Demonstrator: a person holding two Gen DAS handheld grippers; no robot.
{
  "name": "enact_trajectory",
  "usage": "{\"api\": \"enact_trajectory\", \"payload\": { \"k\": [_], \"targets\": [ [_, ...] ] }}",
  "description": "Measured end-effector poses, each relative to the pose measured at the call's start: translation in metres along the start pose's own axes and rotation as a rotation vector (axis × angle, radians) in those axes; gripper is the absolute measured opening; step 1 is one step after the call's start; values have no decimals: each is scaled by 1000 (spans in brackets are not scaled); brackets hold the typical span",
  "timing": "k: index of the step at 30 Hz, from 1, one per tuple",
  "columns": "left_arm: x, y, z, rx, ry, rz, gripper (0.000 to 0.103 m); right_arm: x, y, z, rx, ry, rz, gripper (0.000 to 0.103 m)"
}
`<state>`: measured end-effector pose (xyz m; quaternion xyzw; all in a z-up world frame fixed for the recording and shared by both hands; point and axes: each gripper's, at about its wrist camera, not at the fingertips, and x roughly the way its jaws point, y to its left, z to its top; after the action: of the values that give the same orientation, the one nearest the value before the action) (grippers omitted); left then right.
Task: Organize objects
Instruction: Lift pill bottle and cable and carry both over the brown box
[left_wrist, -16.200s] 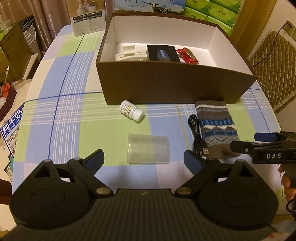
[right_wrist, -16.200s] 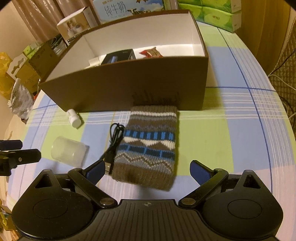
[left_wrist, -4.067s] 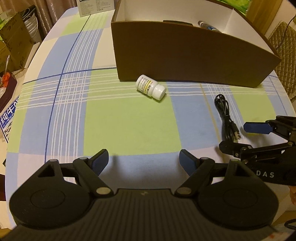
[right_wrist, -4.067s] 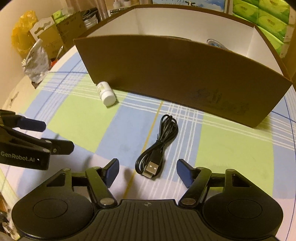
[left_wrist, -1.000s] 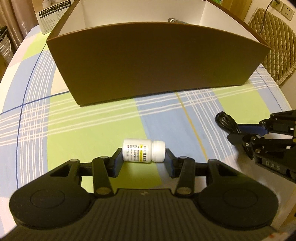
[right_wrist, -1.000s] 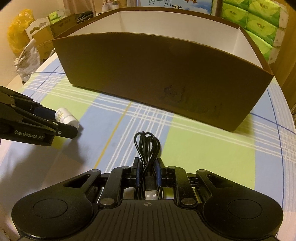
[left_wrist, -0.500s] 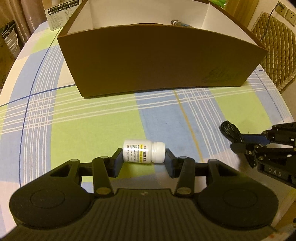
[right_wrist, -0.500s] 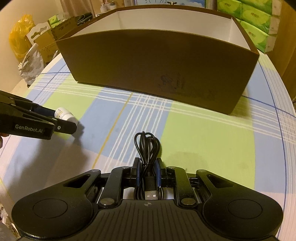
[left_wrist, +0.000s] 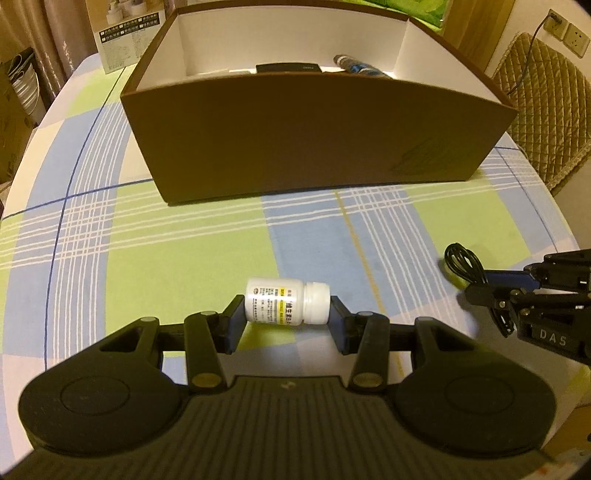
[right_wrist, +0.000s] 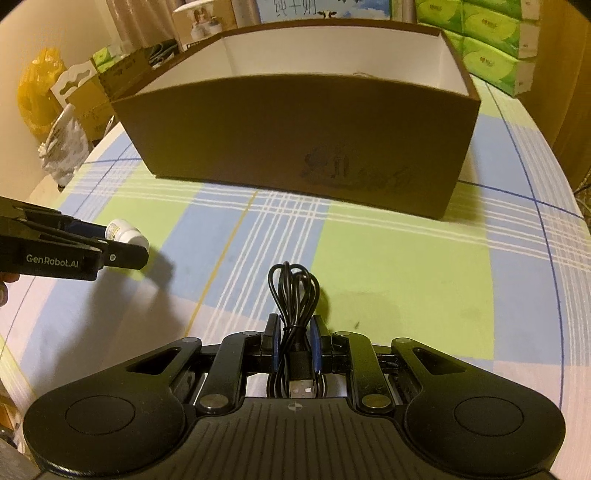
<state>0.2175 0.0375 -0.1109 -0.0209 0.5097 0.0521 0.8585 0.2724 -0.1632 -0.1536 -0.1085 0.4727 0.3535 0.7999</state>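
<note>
White pill bottle (left_wrist: 287, 302) pinched in left tool (left_wrist: 287, 325), black cable (right_wrist: 294, 295) in right tool (right_wrist: 294, 343)

The near wall of the brown box (left_wrist: 317, 136) hides most of its contents; only the tops of a black item (left_wrist: 288, 68) and a patterned item (left_wrist: 360, 68) show.

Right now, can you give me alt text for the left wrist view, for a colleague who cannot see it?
The left hand-held gripper is shut on a white pill bottle lying sideways between its fingers, above a checked tablecloth. Behind it stands an open brown box. At the right edge, the right hand-held gripper holds a coiled black cable.
</note>
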Motion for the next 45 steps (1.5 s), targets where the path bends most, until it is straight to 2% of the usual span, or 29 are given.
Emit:
{"api": "enact_trajectory", "payload": {
  "k": [10, 18, 34, 45],
  "targets": [
    [-11, -7, 8, 12, -26, -11, 41, -19, -5, 7, 23, -48, 10, 13],
    [-19, -11, 23, 31, -61, -10, 41, -36, -6, 25, 42, -99, 23, 13],
    [-35, -8, 80, 73, -166, 4, 41, -58, -10, 85, 50, -243, 65, 13],
    [-28, -7, 121, 80, -201, 22, 41, -57, -14, 127, 50, -305, 81, 13]
  ]
}}
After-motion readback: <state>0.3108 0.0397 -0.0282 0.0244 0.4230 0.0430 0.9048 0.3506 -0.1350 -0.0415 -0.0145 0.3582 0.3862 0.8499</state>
